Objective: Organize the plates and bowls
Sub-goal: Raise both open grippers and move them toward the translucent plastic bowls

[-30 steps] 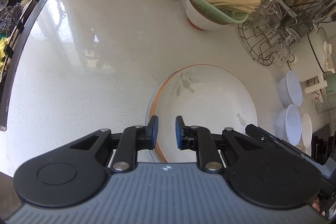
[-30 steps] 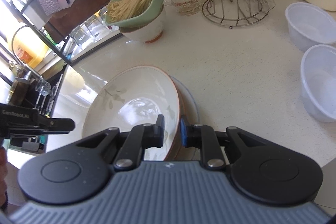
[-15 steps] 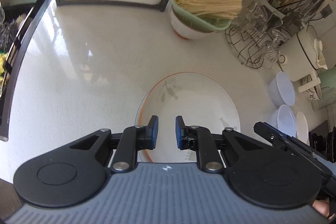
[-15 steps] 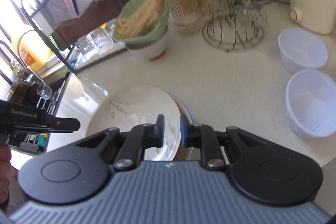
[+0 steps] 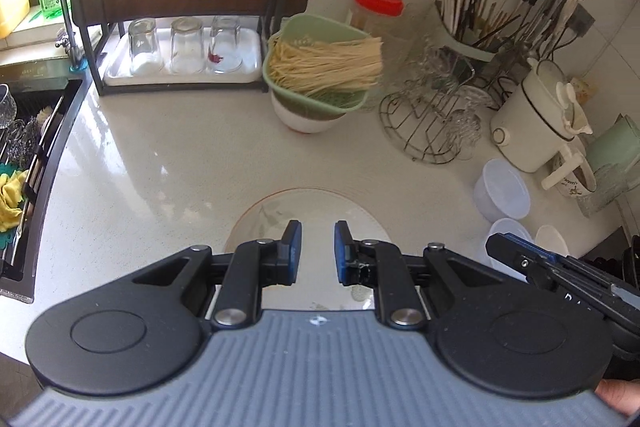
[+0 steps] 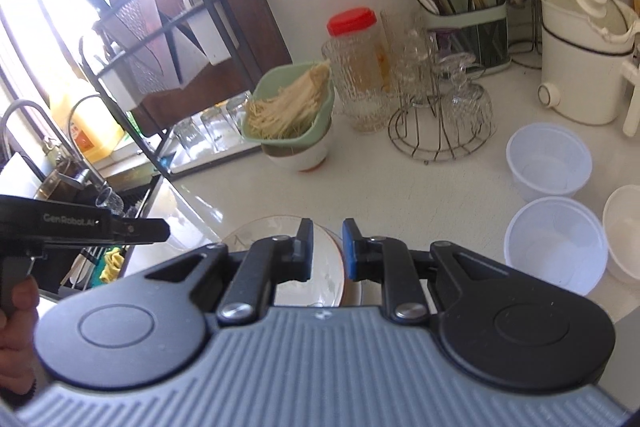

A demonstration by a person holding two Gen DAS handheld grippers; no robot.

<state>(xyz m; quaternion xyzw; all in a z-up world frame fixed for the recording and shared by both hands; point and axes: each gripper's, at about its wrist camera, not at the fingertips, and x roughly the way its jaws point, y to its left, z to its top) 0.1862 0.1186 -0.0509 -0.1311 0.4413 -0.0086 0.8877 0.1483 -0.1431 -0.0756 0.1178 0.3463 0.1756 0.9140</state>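
A white plate with an orange rim and leaf print [image 5: 316,205] lies on the counter on top of another plate, also in the right wrist view [image 6: 324,267]. My left gripper [image 5: 316,251] hovers above its near part, open and empty. My right gripper [image 6: 326,251] is open and empty above the stack's right edge. Three white bowls stand to the right: one far [image 6: 548,159], one near [image 6: 556,243], one at the edge [image 6: 624,227]. They also show in the left wrist view [image 5: 502,189].
A green colander of noodles [image 5: 320,67] sits on a bowl behind the plates. A wire glass rack [image 5: 428,123], a red-lidded jar [image 5: 376,7], a utensil holder [image 6: 464,23] and a white pot [image 5: 532,123] stand at the back right. A rack with glasses [image 5: 184,47] and the sink [image 5: 24,155] are left.
Both grippers have pulled back and risen from the plates, so the plates look smaller and lower in both views. Their jaws stay open.
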